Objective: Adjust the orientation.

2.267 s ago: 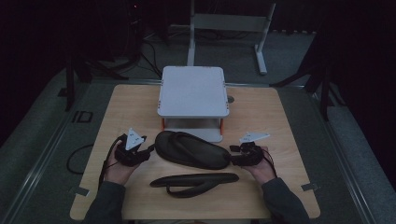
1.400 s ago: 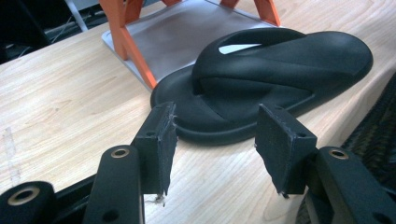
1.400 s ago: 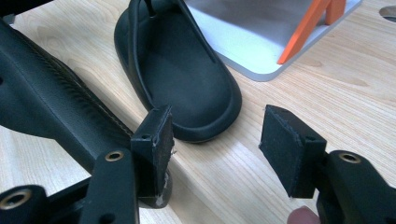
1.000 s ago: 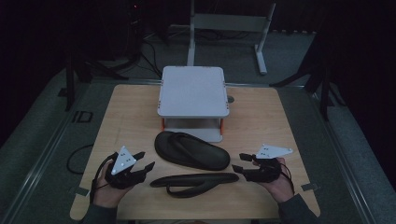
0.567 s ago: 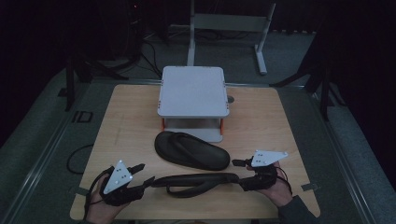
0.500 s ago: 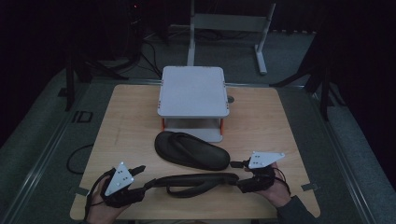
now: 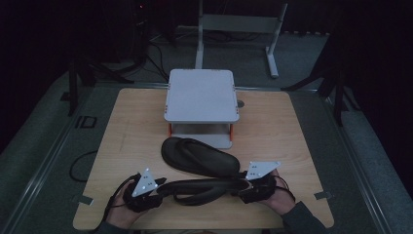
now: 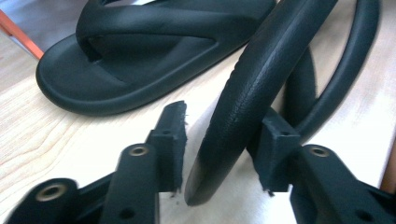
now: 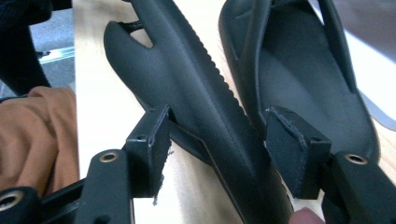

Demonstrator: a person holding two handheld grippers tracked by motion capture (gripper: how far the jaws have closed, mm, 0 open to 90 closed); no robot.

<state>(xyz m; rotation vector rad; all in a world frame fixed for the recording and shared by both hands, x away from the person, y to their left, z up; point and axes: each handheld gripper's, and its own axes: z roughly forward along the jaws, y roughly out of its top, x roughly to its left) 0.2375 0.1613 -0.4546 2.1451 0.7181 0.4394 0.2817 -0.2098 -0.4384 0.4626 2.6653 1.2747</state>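
Near sandal [image 7: 202,187] on its edge along the counter's [image 7: 126,126] front, sole rim up, spanning between both claws. Left claw [image 7: 158,187] at the sandal's nine o'clock end; right claw [image 7: 239,191] at its three o'clock end. In the left gripper view, sandal edge [image 8: 243,98] standing between the two pads, touching the right-hand pad, a narrow gap to the left-hand pad [image 8: 173,135]; jaws just drawn closer, not yet pinching from both sides. In the right gripper view, sandal sole [image 9: 205,107] running up between the pads, left pad [image 9: 152,140] against it, right pad clear of it and beside the second sandal; jaws spread wide and just narrowed a little, no squeeze on the sandal.

Both hands low at six o'clock on the counter, forearms entering from the front edge, claws levelled inward toward each other, grey three-cornered plates on top.

Second sandal [image 7: 199,155] flat, strap up, just at twelve o'clock of the near one, touching or nearly so. Beyond it, grey stand [image 7: 201,95] with orange legs. Sandals matte black, rubbery, thick-soled, ribbed along the sole edge. Counter pale wood grain.
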